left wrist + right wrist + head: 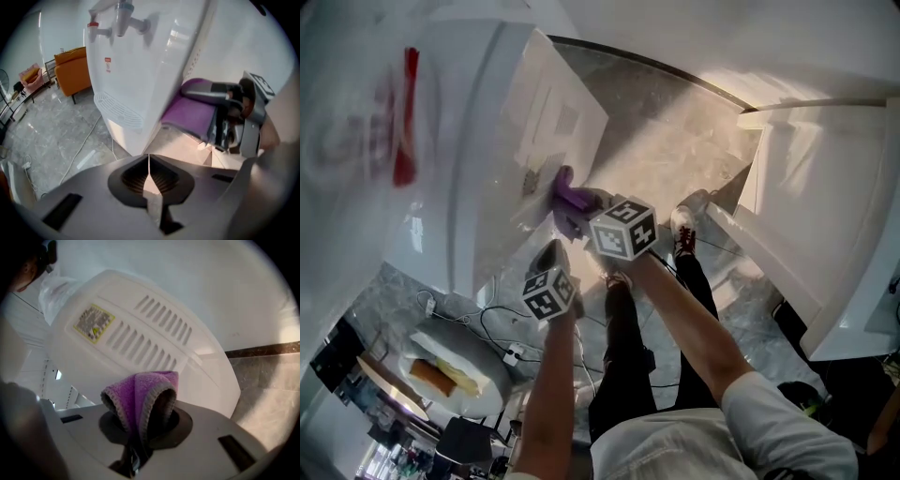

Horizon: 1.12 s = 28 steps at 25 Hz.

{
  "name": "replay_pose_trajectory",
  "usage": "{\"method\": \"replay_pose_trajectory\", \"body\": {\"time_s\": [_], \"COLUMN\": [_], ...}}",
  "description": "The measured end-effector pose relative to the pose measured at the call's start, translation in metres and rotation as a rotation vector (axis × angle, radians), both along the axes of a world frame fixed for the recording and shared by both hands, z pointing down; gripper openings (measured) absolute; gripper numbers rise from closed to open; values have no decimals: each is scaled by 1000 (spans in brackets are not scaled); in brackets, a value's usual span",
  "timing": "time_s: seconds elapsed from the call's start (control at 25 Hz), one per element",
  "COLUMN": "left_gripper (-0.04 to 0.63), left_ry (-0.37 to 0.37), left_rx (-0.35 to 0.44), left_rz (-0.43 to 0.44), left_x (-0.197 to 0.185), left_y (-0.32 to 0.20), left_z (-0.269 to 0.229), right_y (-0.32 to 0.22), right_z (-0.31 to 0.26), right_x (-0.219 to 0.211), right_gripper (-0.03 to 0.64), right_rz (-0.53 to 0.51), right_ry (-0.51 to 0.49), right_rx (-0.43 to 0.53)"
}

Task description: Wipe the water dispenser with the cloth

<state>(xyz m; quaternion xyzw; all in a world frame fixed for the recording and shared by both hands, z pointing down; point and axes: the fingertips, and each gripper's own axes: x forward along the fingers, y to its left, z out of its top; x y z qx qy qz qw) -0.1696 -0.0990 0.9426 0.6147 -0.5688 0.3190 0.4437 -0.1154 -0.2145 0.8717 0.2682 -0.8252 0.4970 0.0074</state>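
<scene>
1. Holding a folded bunch of the purple cloth [137, 394], my right gripper [135, 441] has its jaws clamped on it, and the loop of the fold stands up past the tips.
2. My left gripper [149, 182] carries nothing. Its jaws are together, with only a hairline of light between them.
3. In the head view the left gripper sits just below and beside the right one, with both my forearms reaching down toward the machine.
4. The cloth meets the white wall of the water dispenser [154, 333] near its rear edge. The left gripper view shows purple up against white there, though I cannot tell how firmly it presses.
5. Just past the cloth, the right gripper view shows the dispenser's back panel, with rows of vent slots [150, 341] and a yellow label [93, 322].
6. On the dispenser's front, in the left gripper view, are two taps [123, 23] and, lower down, a ribbed drip tray [117, 110].
7. Farther off lies the grey marble floor [51, 136], with a white cable [86, 140] trailing across it.
8. Farthest is an orange sofa [72, 70], well apart from the dispenser.
</scene>
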Motion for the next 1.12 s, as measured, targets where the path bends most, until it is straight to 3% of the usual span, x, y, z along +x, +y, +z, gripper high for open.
{"method": "replay_pose_trajectory", "body": {"time_s": [0.28, 0.44, 0.64, 0.84, 1.0, 1.12], "left_gripper": [18, 18, 18, 18, 18, 18], "left_ry": [15, 23, 14, -5, 12, 36], "left_rx": [45, 68, 60, 27, 3, -2], "left_rz": [28, 45, 61, 89, 94, 105], "left_x": [14, 25, 33, 38, 49, 56], "left_y": [-17, -25, -20, -11, -8, -16], "left_z": [-22, -25, -19, 3, 25, 42], "right_y": [-79, -107, -132, -141, -147, -152], "right_z": [-120, -136, -109, -37, 26, 49], "right_x": [51, 65, 80, 83, 87, 90], "right_gripper": [57, 57, 57, 57, 57, 85], "right_rz": [134, 117, 161, 163, 161, 161], "right_ry": [-62, 52, 28, 192, 221, 132], "right_rx": [242, 367, 344, 236, 136, 120]}}
